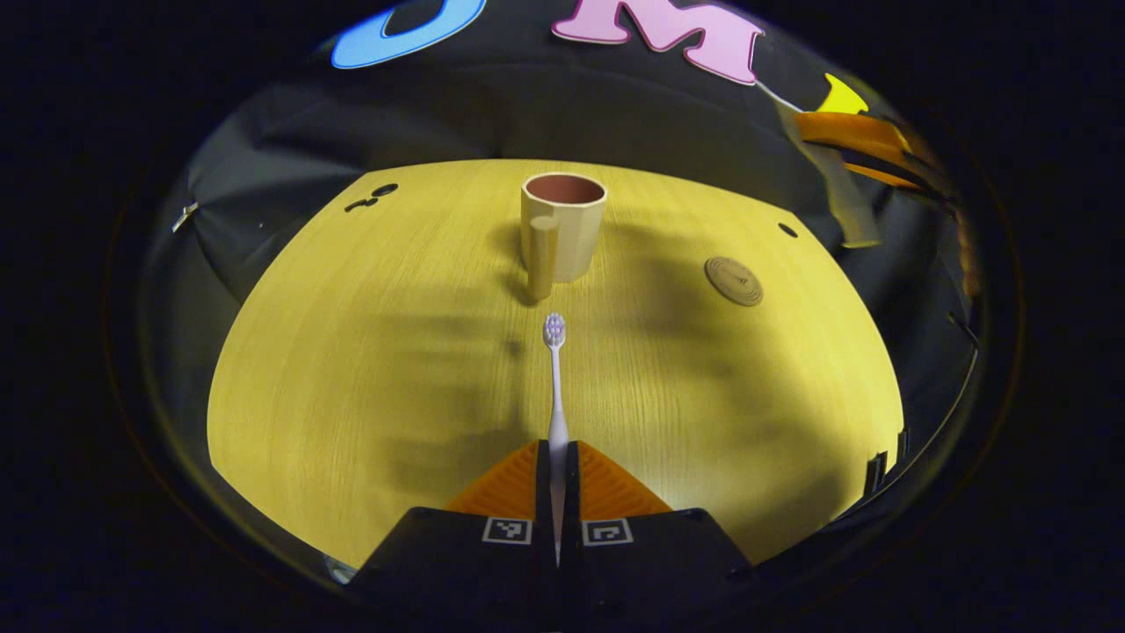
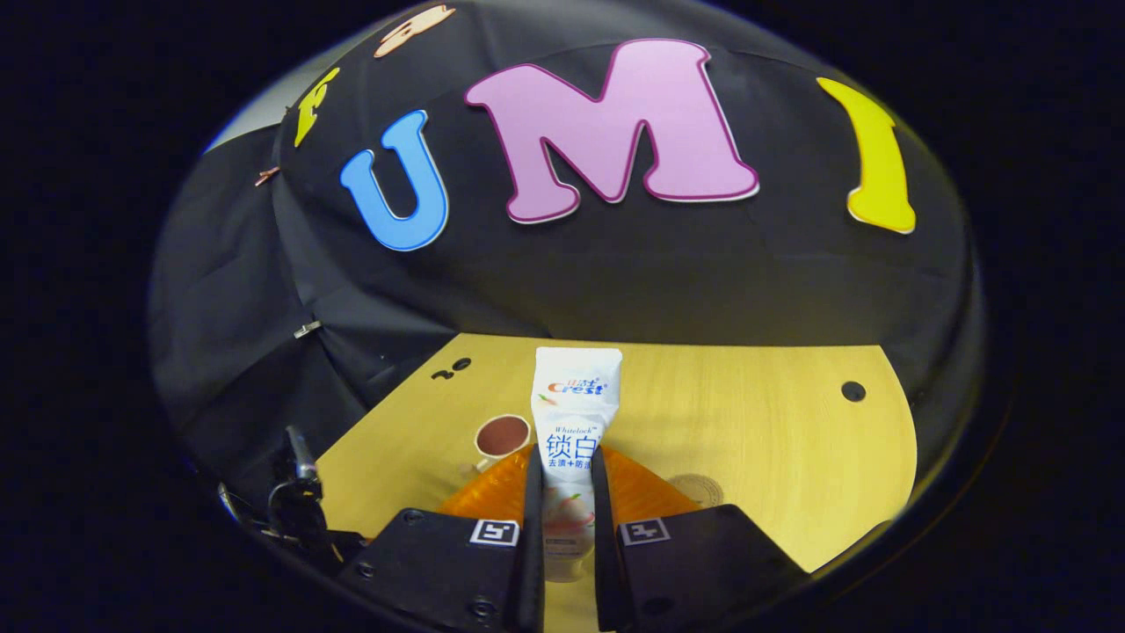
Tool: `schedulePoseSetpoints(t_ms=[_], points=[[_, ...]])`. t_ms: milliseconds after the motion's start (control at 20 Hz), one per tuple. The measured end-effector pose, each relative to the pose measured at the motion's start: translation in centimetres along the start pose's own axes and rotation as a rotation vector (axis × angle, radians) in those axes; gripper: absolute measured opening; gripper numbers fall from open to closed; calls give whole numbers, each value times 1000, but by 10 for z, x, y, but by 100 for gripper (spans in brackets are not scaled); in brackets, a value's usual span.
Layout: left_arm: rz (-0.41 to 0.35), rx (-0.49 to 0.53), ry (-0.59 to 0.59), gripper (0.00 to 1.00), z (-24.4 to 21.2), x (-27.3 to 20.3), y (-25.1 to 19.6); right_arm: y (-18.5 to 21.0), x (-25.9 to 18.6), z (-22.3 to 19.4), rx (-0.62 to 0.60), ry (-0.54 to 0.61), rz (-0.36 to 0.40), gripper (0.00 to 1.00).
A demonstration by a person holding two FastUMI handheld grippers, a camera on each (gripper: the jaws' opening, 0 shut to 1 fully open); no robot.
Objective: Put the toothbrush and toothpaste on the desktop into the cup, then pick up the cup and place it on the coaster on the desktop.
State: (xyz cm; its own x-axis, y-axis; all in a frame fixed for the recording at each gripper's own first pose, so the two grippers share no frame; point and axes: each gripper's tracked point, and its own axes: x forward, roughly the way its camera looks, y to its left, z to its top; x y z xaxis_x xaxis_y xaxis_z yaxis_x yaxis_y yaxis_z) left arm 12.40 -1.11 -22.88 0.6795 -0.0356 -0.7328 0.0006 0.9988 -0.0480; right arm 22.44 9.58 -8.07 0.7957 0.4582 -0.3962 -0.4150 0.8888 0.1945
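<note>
My left gripper (image 1: 557, 457) is shut on the handle of a white toothbrush (image 1: 555, 387), whose bristle head points ahead toward a beige cup (image 1: 562, 227) with a handle, standing upright on the yellow wooden desktop (image 1: 352, 369). A round brown coaster (image 1: 734, 280) lies right of the cup. In the right gripper view my right gripper (image 2: 567, 475) is shut on a white toothpaste tube (image 2: 573, 422), held raised above the desktop (image 2: 773, 440). The cup (image 2: 502, 436) sits below and left of the tube, and part of the coaster (image 2: 699, 489) peeks out right of the fingers.
Small dark holes mark the desktop at its far corners (image 1: 787, 230) (image 1: 384, 190). The other gripper (image 1: 870, 149) hangs high at the upper right in the left gripper view. A black clamp-like fixture (image 2: 294, 492) stands at the desk's left edge.
</note>
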Motion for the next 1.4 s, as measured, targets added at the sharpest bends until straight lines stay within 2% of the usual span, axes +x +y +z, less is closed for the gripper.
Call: schedulePoseSetpoints(t_ms=[200,600,900,1050,1400], points=[[-51,-91,-58,6,7,-40,-1,27,37,25,4,-45,31,27],[-16,-208,-205,6,37,-113,25,69,116,38,30,-93,68,27],[-17,-290,-298,6,39,-121,39,91,164,33,8,-163,113,26],[-28,-333,-340,6,43,-120,45,95,182,18,2,-159,121,27],[-55,-318,-405,7,47,-118,44,92,198,-27,-71,-148,130,27]])
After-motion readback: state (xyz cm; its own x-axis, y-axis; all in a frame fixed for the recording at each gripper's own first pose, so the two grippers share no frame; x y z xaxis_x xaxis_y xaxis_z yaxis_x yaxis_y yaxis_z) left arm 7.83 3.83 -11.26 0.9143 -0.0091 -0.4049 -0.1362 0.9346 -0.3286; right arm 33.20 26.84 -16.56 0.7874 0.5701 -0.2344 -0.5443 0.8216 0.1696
